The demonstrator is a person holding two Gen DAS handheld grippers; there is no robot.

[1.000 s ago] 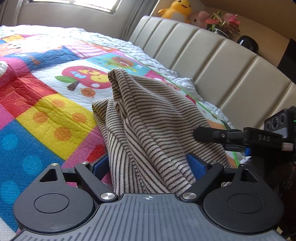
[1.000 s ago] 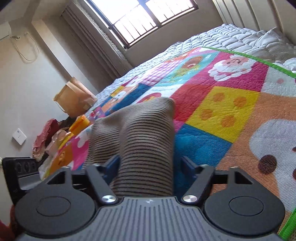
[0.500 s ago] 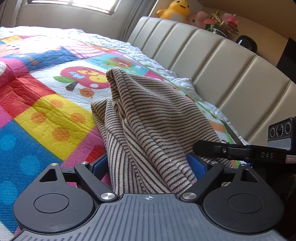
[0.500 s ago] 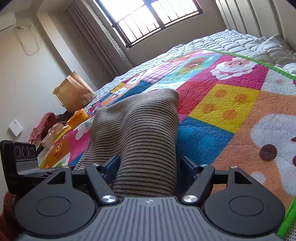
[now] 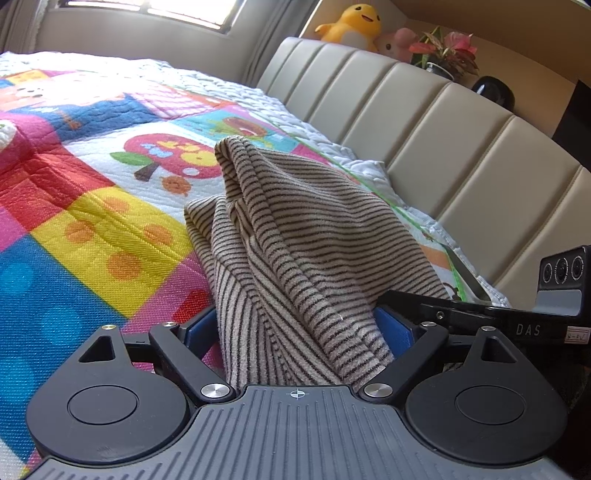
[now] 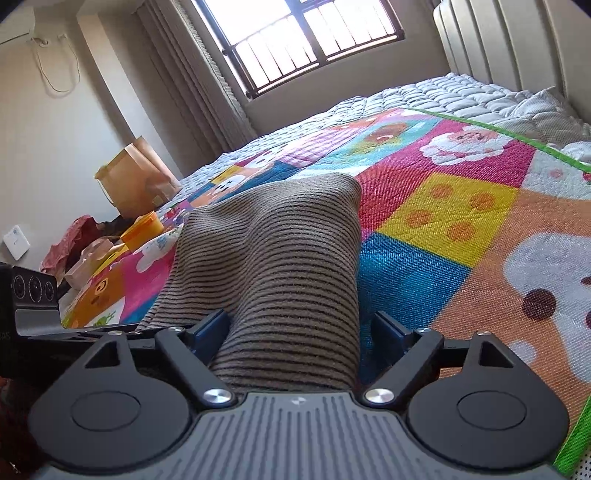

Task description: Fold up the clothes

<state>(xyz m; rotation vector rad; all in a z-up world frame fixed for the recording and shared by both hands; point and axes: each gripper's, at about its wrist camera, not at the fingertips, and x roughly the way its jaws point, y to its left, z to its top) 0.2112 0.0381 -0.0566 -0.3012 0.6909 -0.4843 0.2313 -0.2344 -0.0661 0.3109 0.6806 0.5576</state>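
A beige garment with thin dark stripes (image 5: 295,236) lies bunched on the colourful patchwork quilt. My left gripper (image 5: 295,332) is shut on its near edge; the cloth drapes over the blue fingers and hides the tips. In the right wrist view the same striped garment (image 6: 280,251) runs out from my right gripper (image 6: 295,332), which is shut on another part of it, with its tips hidden. The right gripper's body (image 5: 517,317) shows close at the right of the left wrist view. The left gripper's body (image 6: 33,302) shows at the left of the right wrist view.
The padded beige headboard (image 5: 443,122) runs along the right, with a yellow plush duck (image 5: 351,26) and a potted plant (image 5: 443,55) on top. A brown paper bag (image 6: 133,177) and boxes sit off the bed's far left. A barred window (image 6: 295,40) is ahead.
Both grippers have dropped slightly and drawn closer together, still holding the garment. The garment's peak stands a little lower and nearer.
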